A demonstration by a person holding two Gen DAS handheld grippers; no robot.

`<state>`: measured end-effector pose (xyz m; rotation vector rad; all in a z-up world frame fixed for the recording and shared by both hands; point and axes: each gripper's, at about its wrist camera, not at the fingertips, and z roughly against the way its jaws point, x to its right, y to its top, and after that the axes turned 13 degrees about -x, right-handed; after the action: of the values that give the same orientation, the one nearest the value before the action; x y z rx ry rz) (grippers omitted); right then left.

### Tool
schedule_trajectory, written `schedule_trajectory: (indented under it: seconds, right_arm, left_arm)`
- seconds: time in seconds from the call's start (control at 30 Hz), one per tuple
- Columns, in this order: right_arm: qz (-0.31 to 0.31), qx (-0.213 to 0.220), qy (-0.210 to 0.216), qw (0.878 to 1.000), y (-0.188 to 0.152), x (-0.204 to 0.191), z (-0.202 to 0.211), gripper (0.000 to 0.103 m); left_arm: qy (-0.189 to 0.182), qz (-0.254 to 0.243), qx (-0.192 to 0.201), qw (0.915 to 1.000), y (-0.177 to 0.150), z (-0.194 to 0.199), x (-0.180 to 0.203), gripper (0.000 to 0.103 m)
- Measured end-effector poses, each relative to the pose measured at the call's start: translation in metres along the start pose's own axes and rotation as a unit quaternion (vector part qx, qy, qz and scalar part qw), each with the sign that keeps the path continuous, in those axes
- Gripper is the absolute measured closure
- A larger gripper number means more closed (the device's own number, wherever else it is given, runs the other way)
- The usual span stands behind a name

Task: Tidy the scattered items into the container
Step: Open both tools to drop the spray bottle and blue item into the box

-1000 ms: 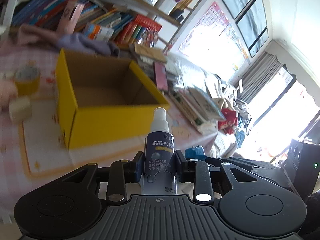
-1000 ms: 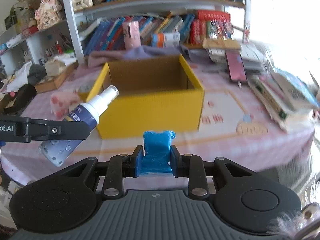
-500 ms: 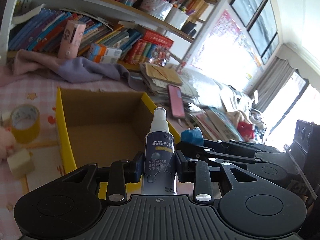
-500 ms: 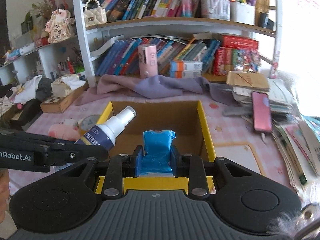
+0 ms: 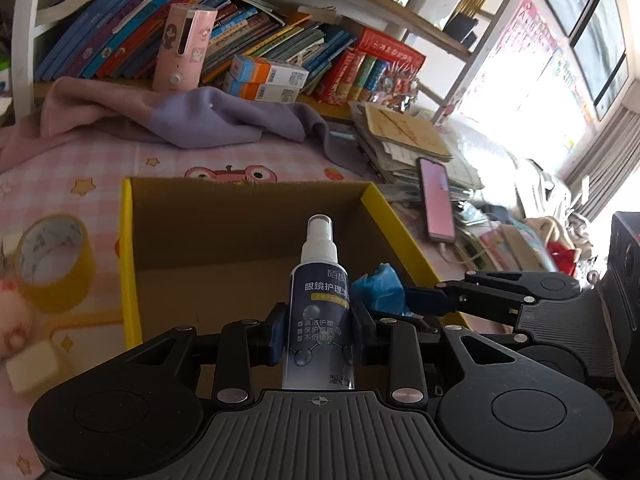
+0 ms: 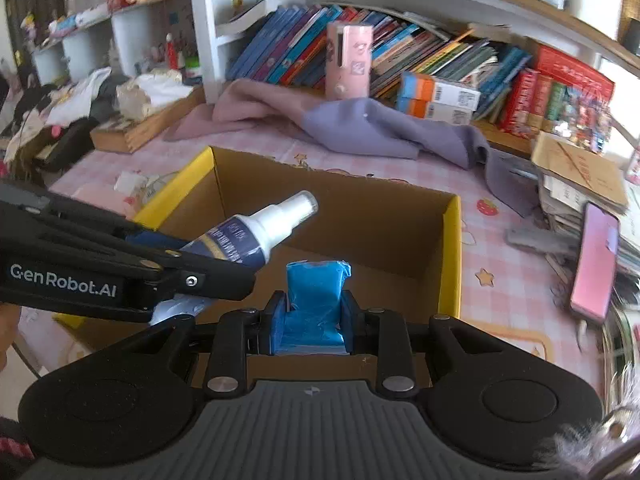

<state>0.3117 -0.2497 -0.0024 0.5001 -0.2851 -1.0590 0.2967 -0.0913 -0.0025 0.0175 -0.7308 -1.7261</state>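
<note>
We've got both loads over the box (image 5: pixel 248 256) now, nothing released yet. Left tongs (image 5: pixel 318 330) pinch the spray bottle (image 5: pixel 320 300) by its body, nozzle pointing toward the far wall of the box; right tongs (image 6: pixel 313 316) pinch the blue packet (image 6: pixel 314 300), also above the box floor near the front wall. In the right view the left tongs (image 6: pixel 216 276) come in from the left with the bottle (image 6: pixel 256 232) tilted, nozzle toward the middle of the box. In the left view the right tongs (image 5: pixel 416 304) sit just beside the bottle, packet (image 5: pixel 380 288) nearly touching it. The box floor we can see is bare, so we judge nothing is stowed yet: two drops pending. Still out on the worktop (image 5: pixel 100 168), left of the box: tape roll (image 5: pixel 52 256), a white block (image 5: pixel 32 364) near the front edge, a pink plush thing (image 5: pixel 12 320) partly cut off at the frame edge. Whether all of those count as scattered items we can't tell. Around: purple cloth (image 5: pixel 224 120) behind the box, pink dispenser (image 5: pixel 184 44) on the shelf, phone (image 5: pixel 436 204) on a paper stack (image 5: pixel 400 136) toward the worktop's right edge. Main obstruction is ourselves: two tongs crowded into one box, so opening either could bump the other. Box walls are clear of both.
</note>
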Motion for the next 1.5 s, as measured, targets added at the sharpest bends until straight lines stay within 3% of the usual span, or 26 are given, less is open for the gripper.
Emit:
schedule_trajectory:
  seconds: [0.43,0.93,1.2,1.23,1.37,1.5]
  right_arm:
    - [0.056,-0.066,0.034,0.996,0.025,0.017,-0.048,0.077]
    - [0.064,-0.090,0.044,0.993,0.024,0.021,-0.055,0.077]
    - [0.056,-0.083,0.035,0.994,0.027,0.024,-0.058,0.076]
    - [0.051,-0.081,0.029,0.995,0.028,0.024,-0.058,0.075]
    - [0.043,-0.058,0.034,0.997,0.029,0.021,-0.052,0.050]
    - [0.035,-0.039,0.030,0.998,0.027,0.021,-0.045,0.049]
  left_arm:
    - [0.049,0.046,-0.036,0.9971,0.017,-0.032,-0.018,0.072]
    - [0.071,0.054,-0.048,0.9948,0.018,-0.041,-0.013,0.072]
    - [0.091,0.045,-0.024,0.9945,0.016,-0.043,-0.009,0.072]
    - [0.099,0.045,-0.017,0.9939,0.016,-0.042,-0.008,0.071]
    - [0.102,0.056,0.010,0.9931,0.015,-0.033,-0.006,0.057]
    - [0.097,0.067,0.041,0.9922,0.012,-0.023,-0.003,0.048]
